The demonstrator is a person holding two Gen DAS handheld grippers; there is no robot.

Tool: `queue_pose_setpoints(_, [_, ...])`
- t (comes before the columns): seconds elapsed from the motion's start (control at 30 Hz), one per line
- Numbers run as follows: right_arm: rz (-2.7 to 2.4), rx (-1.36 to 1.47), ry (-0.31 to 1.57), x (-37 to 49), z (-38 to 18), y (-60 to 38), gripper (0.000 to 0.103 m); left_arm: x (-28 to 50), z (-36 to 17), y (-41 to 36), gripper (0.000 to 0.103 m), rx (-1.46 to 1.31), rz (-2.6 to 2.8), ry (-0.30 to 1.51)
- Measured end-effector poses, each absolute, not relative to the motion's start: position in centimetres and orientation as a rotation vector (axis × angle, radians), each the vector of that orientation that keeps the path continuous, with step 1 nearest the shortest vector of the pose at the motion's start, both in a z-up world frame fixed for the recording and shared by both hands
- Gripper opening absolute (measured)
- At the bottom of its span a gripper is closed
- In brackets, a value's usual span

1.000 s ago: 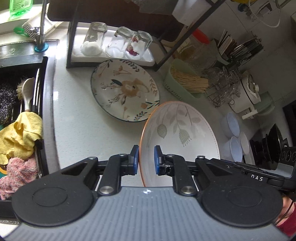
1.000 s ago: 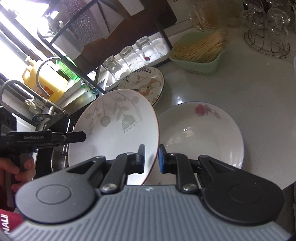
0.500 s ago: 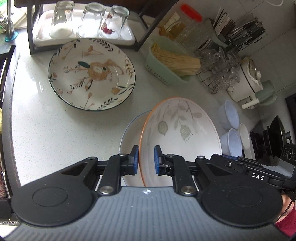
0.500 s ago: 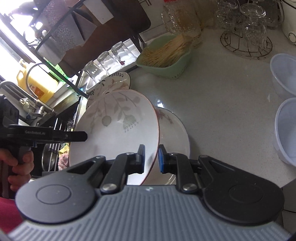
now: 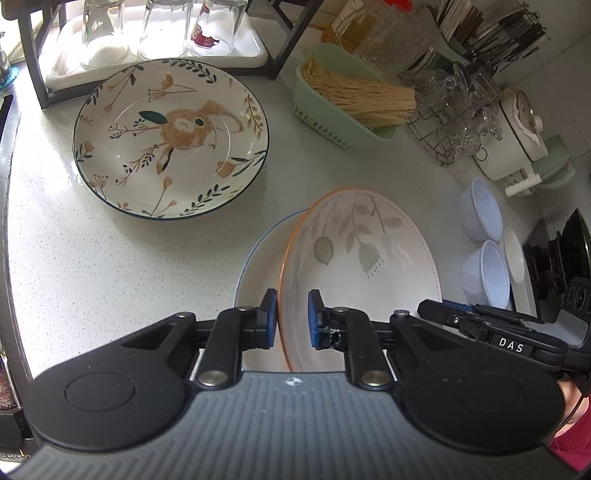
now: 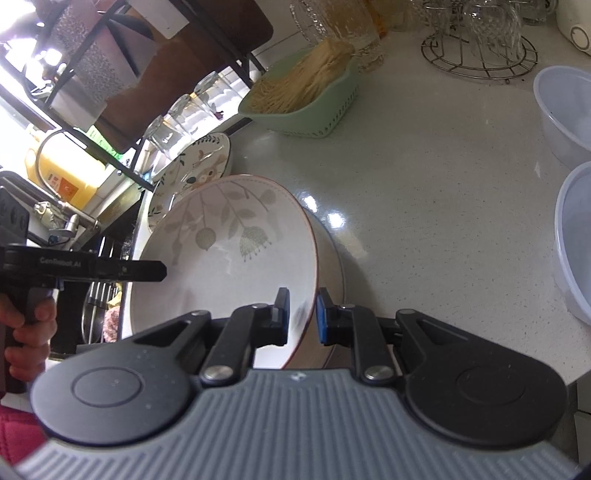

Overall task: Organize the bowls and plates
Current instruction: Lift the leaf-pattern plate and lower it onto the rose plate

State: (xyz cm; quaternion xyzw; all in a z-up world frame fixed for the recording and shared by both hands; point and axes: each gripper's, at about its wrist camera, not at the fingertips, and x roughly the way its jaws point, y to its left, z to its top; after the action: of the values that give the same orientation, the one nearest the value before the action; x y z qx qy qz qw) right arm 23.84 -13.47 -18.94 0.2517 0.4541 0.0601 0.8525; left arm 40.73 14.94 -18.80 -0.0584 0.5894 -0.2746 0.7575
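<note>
A white leaf-patterned plate with an orange rim is held by both grippers. My left gripper is shut on its near-left rim. My right gripper is shut on its right rim. The plate hangs tilted just over a white plate with a blue rim, whose edge shows under it in the right wrist view. A large rabbit-patterned plate lies on the counter to the back left, also in the right wrist view.
Pale blue and white bowls stand at the right, also seen in the right wrist view. A green basket of noodles, a glass rack, a tray of upturned glasses and the sink edge surround the counter.
Both grippers carried the leaf plate right and lower, so it now covers most of the blue-rimmed plate. The rabbit plate and glasses look closer in the left wrist view.
</note>
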Motion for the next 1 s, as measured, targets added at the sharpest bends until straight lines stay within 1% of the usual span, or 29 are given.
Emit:
queue_pose_setpoints(0.23, [0.107, 0.500, 0.932, 24.1, -19.4, -13.3, 0.018, 40.6, -18.9, 14.1, 0.018, -0.087, -0.563, 1.274])
queue_pose_setpoints(0.4, [0.112, 0.493, 0.947, 24.5, -19.9, -13.0, 0.018, 40.7, -18.7, 13.6, 0.018, -0.044, -0.538, 1.258])
queue_pose_setpoints(0.77, [0.125, 0.367, 0.963, 25.4, -19.9, -11.6, 0.018, 40.5, -19.1, 12.9, 0.018, 0.044, -0.474, 1.245])
queue_pose_setpoints(1.0, [0.123, 0.359, 0.951, 25.6, -20.0, -11.5, 0.018, 40.1, -19.4, 12.8, 0.018, 0.062, -0.446, 1.238])
